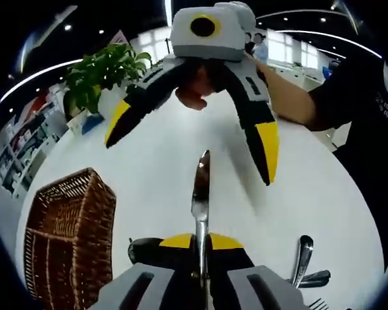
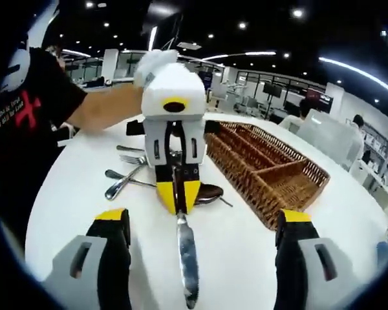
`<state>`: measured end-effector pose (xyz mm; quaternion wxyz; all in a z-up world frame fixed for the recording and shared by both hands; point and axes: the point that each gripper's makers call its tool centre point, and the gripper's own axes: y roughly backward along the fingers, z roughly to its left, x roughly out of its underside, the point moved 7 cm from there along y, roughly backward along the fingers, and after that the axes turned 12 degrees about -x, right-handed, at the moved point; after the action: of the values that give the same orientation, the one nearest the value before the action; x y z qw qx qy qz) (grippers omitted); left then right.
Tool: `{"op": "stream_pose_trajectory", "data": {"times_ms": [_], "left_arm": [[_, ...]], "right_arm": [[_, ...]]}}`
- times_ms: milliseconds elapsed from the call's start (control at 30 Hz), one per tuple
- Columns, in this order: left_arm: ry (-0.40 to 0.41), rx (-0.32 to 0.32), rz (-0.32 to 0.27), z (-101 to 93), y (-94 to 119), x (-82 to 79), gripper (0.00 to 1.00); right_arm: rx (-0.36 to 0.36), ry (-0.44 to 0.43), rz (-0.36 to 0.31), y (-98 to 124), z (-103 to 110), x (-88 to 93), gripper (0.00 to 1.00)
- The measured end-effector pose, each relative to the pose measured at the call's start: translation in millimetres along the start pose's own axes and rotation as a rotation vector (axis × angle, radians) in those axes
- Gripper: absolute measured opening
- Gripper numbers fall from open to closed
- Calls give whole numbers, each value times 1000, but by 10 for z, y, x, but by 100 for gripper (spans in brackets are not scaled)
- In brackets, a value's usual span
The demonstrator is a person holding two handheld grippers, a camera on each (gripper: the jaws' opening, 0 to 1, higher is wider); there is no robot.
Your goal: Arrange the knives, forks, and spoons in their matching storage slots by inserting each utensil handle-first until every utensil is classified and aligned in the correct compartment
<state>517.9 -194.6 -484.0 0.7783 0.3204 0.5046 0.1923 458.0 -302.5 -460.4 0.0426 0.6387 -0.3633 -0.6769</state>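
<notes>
**A:** Item one, nearest you: what sits in your left gripper [image 1: 200,248]?

**B:** One table knife [image 1: 201,194], steel, polished. Your jaws are pinched on its handle end, the blade pointing away from you over the white table [image 1: 155,187]. Your right gripper [image 2: 204,232] hangs opposite, jaws spread wide, either side of the blade tip and clear of it.

**A:** Handling?

**B:** Judged stiff, light and slick. Take it on the handle or flat sides, never the edge; a loose pinch may let it swivel.

**A:** Next out?

**B:** Loose cutlery on the table beside your left gripper: a spoon [image 2: 119,184], a fork [image 2: 132,158], a dark-bowled piece [image 2: 207,192].

**A:** Farthest?

**B:** The wicker cutlery tray [image 2: 271,171], long compartments, nothing visible in them. Beyond, a potted plant [image 1: 103,74].
</notes>
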Motion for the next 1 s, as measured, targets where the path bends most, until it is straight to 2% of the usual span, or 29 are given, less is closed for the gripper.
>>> {"op": "stream_pose_trajectory", "data": {"times_ms": [133, 233, 433, 533, 600, 733, 933, 1000], "left_arm": [[-30, -10, 6, -11, 20, -7, 6], [-15, -18, 10, 14, 42, -3, 6], [-17, -15, 7, 0, 82, 1, 6], [-12, -16, -14, 5, 130, -15, 6], [-11, -15, -23, 4, 145, -17, 6], [-16, -3, -33, -18, 165, -11, 6], [-20, 4, -37, -28, 155, 5, 7], [-22, 0, -43, -30, 149, 6, 7]], "right_arm": [[-10, -7, 24, -45, 6, 49, 86], [-23, -20, 43, -40, 6, 85, 81], [-67, -54, 86, -92, 47, 174, 65], [-59, -27, 120, -128, 33, 202, 56], [-53, -50, 116, -126, 13, 203, 47], [-85, -88, 122, -139, 58, 238, 42], [-107, -102, 133, -178, 65, 232, 14], [-111, -132, 129, -179, 67, 238, 14]]}}
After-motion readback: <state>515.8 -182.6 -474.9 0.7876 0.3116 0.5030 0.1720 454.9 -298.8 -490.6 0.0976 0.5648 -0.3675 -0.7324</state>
